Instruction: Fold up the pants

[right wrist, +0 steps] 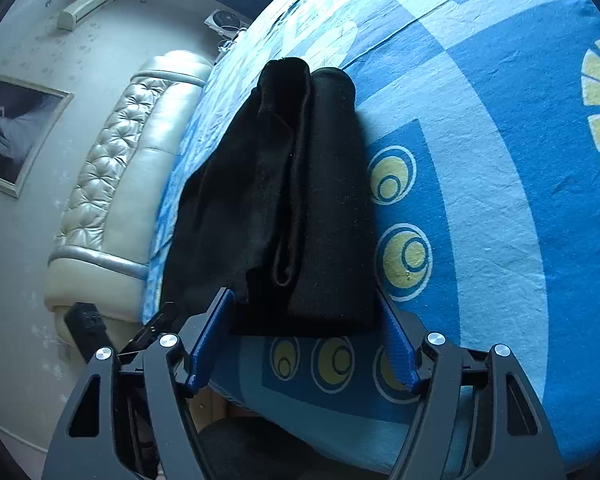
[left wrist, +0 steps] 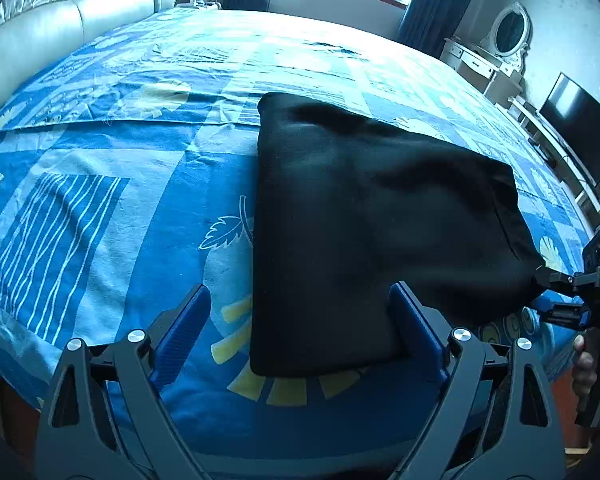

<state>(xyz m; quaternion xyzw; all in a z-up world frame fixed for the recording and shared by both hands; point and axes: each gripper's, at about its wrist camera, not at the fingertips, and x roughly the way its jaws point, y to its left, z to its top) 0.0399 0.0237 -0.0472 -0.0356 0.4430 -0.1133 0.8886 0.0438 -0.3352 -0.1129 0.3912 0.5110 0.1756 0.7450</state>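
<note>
Bed [left wrist: 100, 184] with blue patterned sheet fills both views, cream tufted headboard [right wrist: 112, 184] along one side. Black pants [left wrist: 360, 216] lie folded into a thick stack at the bed's near edge, towards the corner away from the headboard; layered fold edges [right wrist: 288, 184] show in the right wrist view. Left gripper [left wrist: 304, 316] stands wide open over the stack's near corner, blue pads either side of the fabric, not pressing it. Right gripper [right wrist: 304, 332] is open too, straddling the stack's end, pads apart from the cloth, holding nothing. A hand [left wrist: 584, 364] grips the right gripper's handle at the bed's near edge.
</note>
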